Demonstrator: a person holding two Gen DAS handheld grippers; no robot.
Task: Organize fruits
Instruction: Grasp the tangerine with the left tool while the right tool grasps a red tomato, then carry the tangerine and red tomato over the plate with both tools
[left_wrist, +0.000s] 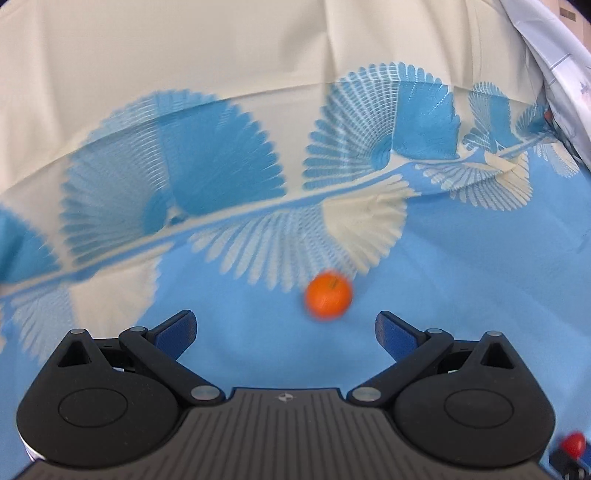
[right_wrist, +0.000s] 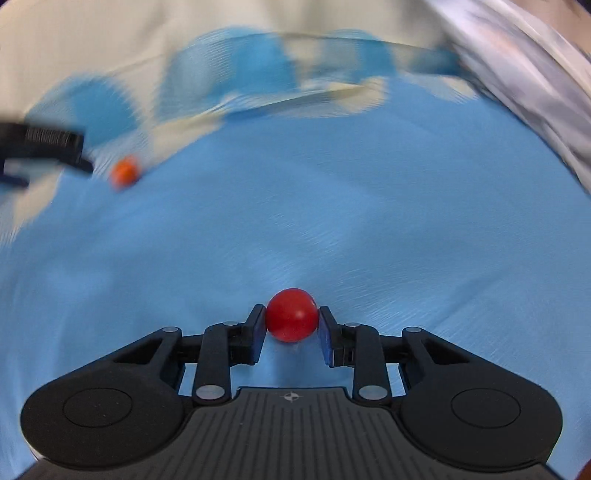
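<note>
Pinching a small red fruit (right_wrist: 291, 314) between the right tool (right_wrist: 291, 325) pads, just above the blue cloth (right_wrist: 332, 206). Left tool (left_wrist: 286, 332) spread wide, empty, short of an orange fruit (left_wrist: 328, 294) lying on the cloth. Round, smooth skin: likely to squirt out under a fast swing.

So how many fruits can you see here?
2. An orange fruit lies on the blue cloth ahead of the open left gripper; a red fruit is clamped in the right gripper. Others may be out of view.
</note>
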